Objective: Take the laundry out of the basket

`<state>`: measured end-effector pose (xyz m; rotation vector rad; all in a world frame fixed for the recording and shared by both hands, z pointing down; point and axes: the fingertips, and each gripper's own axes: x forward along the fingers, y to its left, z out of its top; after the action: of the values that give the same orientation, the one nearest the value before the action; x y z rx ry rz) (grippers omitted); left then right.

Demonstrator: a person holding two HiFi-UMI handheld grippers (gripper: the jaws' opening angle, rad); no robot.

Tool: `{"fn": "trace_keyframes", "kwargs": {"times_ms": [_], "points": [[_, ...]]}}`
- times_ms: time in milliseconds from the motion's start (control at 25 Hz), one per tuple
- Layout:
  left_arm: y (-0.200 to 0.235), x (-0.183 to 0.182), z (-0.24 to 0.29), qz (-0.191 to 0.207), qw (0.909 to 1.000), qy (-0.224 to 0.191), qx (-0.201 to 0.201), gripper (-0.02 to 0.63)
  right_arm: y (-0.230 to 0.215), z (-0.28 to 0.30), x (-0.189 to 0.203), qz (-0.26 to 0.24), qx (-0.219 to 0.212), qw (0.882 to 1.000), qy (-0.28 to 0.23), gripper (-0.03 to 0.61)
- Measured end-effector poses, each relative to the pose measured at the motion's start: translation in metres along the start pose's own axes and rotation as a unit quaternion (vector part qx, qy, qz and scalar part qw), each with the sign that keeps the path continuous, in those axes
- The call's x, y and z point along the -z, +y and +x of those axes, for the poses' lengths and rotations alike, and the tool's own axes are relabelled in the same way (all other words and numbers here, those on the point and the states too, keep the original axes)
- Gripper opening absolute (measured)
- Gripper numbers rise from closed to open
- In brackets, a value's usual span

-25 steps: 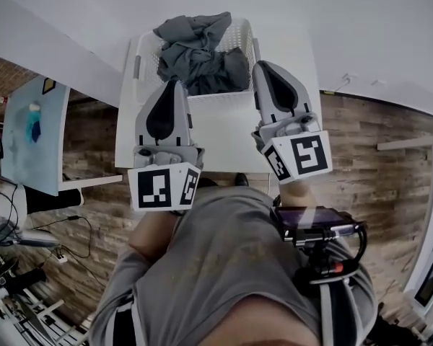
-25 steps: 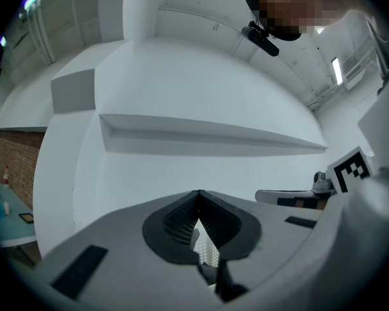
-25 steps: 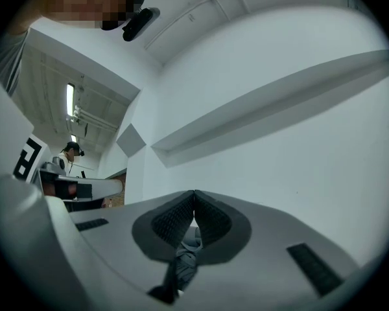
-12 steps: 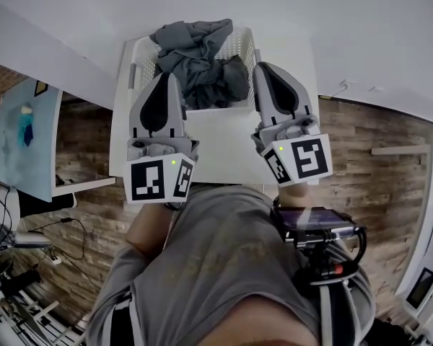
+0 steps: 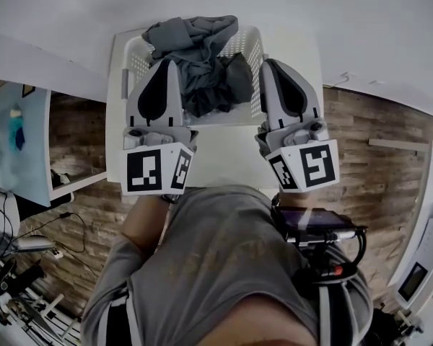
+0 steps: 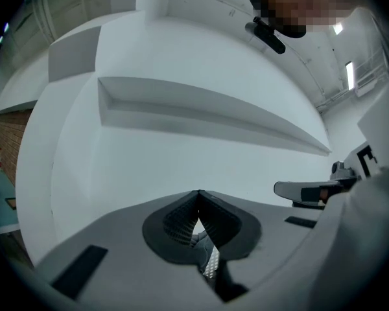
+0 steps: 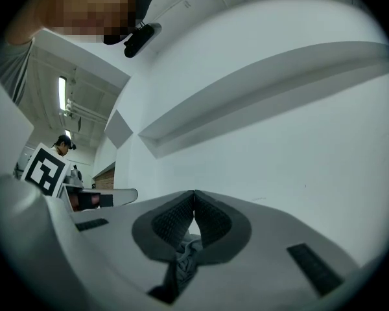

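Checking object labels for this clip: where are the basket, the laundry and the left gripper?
basket (image 5: 247,49), head view, right lattice wall.
laundry (image 5: 195,45), head view, middle of the grey pile.
left gripper (image 5: 171,63), head view, closed jaw tips.

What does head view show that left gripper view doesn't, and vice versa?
Head view only: the whole white perforated plastic laundry basket on the white table, heaped with crumpled grey clothes; the wood-plank floor.
Left gripper view only: the white wall's long ledge, and the head-mounted camera seen from below.
Both: the left gripper, fingers shut with nothing between them, and the right gripper beside it. The left gripper view catches only a sliver of basket and cloth below its fingers.
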<state>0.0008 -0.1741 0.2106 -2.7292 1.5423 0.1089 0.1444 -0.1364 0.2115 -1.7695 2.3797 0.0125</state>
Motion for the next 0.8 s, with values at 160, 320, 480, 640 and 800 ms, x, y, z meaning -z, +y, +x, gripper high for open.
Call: {"fn": "trace_keyframes", "kwargs": {"times_ms": [160, 320, 480, 640, 800], "points": [[0.012, 0.013, 0.016, -0.010, 0.9997, 0.021, 0.005, 0.009, -0.003, 0.015, 0.007, 0.005, 0.007, 1.000, 0.008, 0.008], [0.030, 0.029, 0.030, -0.024, 0.9988, 0.044, 0.002, 0.009, -0.002, 0.032, 0.018, 0.013, 0.013, 1.000, 0.019, 0.008], [0.045, 0.048, 0.042, -0.042, 0.9968, 0.067, 0.005, 0.009, 0.001, 0.046, 0.028, 0.016, 0.019, 0.999, 0.030, 0.008], [0.058, 0.068, 0.053, -0.068, 0.9936, 0.090, 0.005, 0.079, 0.000, 0.060, 0.043, 0.021, 0.027, 0.998, 0.046, 0.008], [0.061, 0.084, 0.064, -0.091, 0.9899, 0.108, 0.013, 0.175, -0.005, 0.072, 0.054, 0.023, 0.030, 0.998, 0.058, 0.008]]}}
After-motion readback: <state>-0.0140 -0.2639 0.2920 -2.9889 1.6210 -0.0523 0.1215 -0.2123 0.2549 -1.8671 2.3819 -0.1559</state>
